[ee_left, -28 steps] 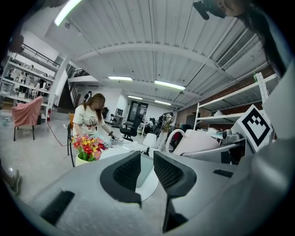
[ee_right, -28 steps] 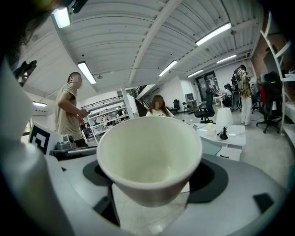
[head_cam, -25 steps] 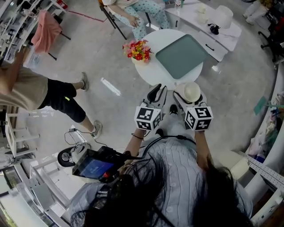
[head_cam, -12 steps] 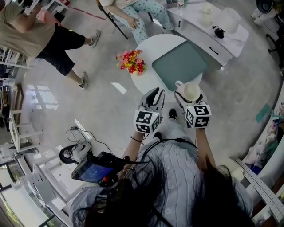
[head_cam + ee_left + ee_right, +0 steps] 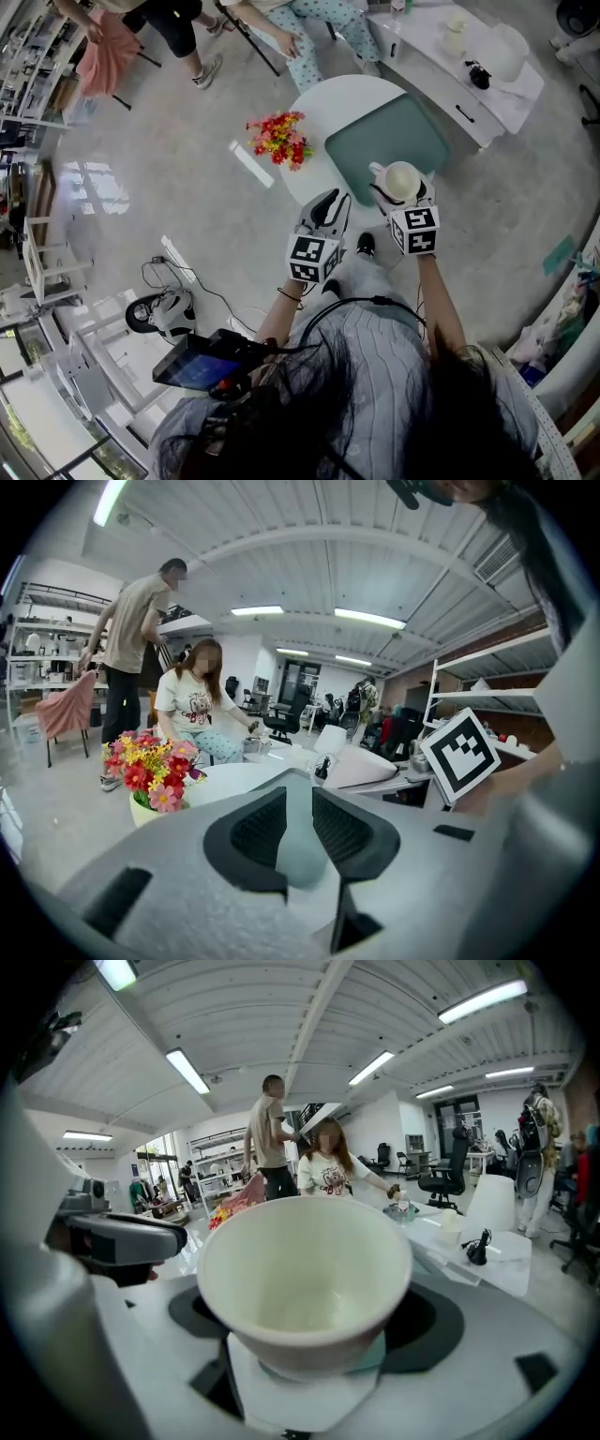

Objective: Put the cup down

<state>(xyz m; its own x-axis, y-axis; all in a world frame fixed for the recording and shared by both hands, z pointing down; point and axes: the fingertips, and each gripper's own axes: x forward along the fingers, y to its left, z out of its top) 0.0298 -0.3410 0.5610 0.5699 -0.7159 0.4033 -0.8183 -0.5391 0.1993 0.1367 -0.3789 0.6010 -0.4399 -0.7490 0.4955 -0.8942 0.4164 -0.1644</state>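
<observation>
A cream cup [image 5: 401, 178] sits upright between the jaws of my right gripper [image 5: 402, 190], which is shut on it. The cup hangs over the near edge of a teal mat [image 5: 394, 131] on a round white table [image 5: 319, 103]. In the right gripper view the empty cup [image 5: 305, 1274] fills the middle and hides most of the right gripper [image 5: 305, 1340]. My left gripper [image 5: 326, 208] is beside it, at the table's near rim. Its jaws stand a narrow gap apart with nothing between them, and through the left gripper [image 5: 300, 832] the mat shows.
A pot of red and yellow flowers [image 5: 278, 139] stands at the table's left edge. A seated person [image 5: 309, 28] is behind the table and another person [image 5: 178, 19] stands at the far left. A white desk [image 5: 459, 66] with small items lies at the back right.
The right gripper has carried the cup forward, from in front of the table to over the mat's near edge. The left gripper came along beside it. The standing person walked off to the far left.
</observation>
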